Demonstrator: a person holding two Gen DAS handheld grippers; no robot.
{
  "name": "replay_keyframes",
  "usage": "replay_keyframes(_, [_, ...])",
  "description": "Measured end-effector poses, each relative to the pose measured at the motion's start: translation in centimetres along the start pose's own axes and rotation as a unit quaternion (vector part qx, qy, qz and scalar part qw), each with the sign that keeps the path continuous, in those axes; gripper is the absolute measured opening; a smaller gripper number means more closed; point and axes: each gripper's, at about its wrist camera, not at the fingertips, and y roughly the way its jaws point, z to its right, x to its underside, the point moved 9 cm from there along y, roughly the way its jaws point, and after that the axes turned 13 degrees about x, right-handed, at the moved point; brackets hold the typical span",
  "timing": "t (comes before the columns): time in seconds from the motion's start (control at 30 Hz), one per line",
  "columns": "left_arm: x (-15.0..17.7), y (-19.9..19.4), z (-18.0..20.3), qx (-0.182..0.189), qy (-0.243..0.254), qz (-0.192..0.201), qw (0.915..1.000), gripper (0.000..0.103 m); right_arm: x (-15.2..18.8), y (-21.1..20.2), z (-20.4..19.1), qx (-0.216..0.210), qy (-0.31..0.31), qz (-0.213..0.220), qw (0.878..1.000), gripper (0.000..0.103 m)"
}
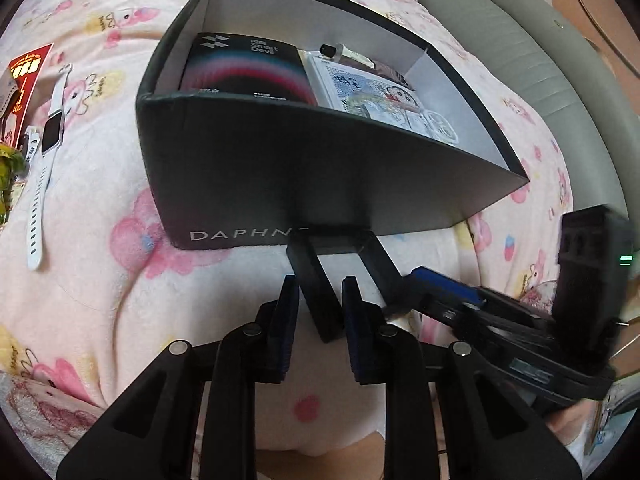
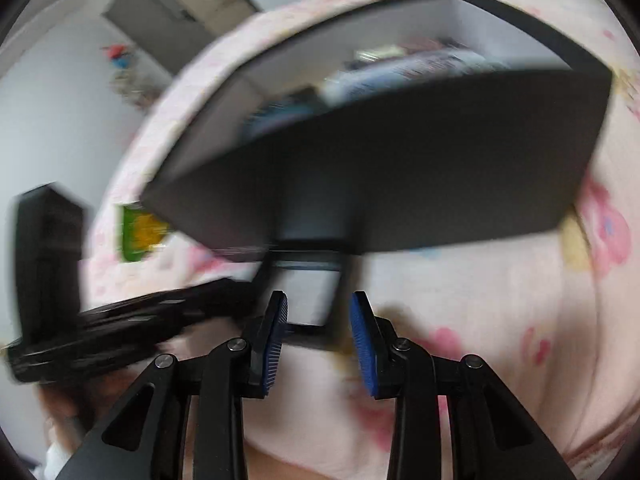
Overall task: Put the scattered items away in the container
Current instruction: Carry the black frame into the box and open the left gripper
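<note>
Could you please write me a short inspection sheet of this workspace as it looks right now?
Surface: pink cartoon-print fleece blanket on a bed.
Job's things: black open-topped cardboard box holds a dark gradient-printed smart-device carton, a white cartoon-printed packet and a small black-capped tube. A white-strapped smartwatch lies outside on the blanket.
Clutter: red printed packet and green-yellow wrapper, also outside the box.
Grippers: left claw and right claw both open, empty, near the box's front wall.
Cables: nothing seen.
Surroundings: grey padded bed edge; white wall.
</note>
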Motion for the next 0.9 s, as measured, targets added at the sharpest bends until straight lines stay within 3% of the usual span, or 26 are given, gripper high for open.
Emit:
replay_keyframes(0.03, [-0.1, 0.1, -0.1, 0.005, -0.005, -0.001, 1.0, 0.021, 0.0, 0.6, 0.5, 0.005, 0.013, -0.006, 1.0, 0.03])
replay_keyframes(0.17, [-0.6, 0.5, -0.5, 0.006, -0.017, 0.006, 0.9998, 0.021, -0.2, 0.8, 0.4, -0.051, 0.043, -0.015, 0.998, 0.03])
replay_keyframes(0.27, [-0.5, 1.6, -0.8, 0.009, -0.031, -0.008, 0.9994, 0.026, -0.2, 1.4, 0.1, -0.035, 0.03, -0.013, 0.999, 0.03])
replay_keyframes(0.33, [-0.2, 2.3, -0.7, 0.015, -0.034, -0.02, 0.9991, 0.027, -0.6, 1.9, 0.5, -0.001, 0.028, -0.002, 1.0, 0.029])
replay_keyframes(0.53, [0.0, 2.2, -0.8, 0.013, -0.02, -0.024, 0.9994, 0.023, -1.0, 1.8, -1.7, -0.009, 0.005, -0.003, 1.0, 0.023])
replay_keyframes(0.67, [0.4, 0.3, 1.1, 0.01, 0.015, -0.014, 0.9997, 0.015, -1.6, -1.0, -2.1, -0.025, -0.009, 0.031, 0.999, 0.021])
replay_keyframes(0.77, [0.1, -1.9, 3.8, 0.032, 0.034, 0.013, 0.9988, 0.015, -1.6, -5.4, -2.8, -0.03, -0.032, 0.081, 0.996, 0.02])
replay_keyframes(0.9, [-2.1, -4.4, 6.8, 0.02, 0.059, 0.051, 0.9967, 0.015, -4.0, -9.8, -4.1, -0.024, -0.067, 0.134, 0.988, 0.02])
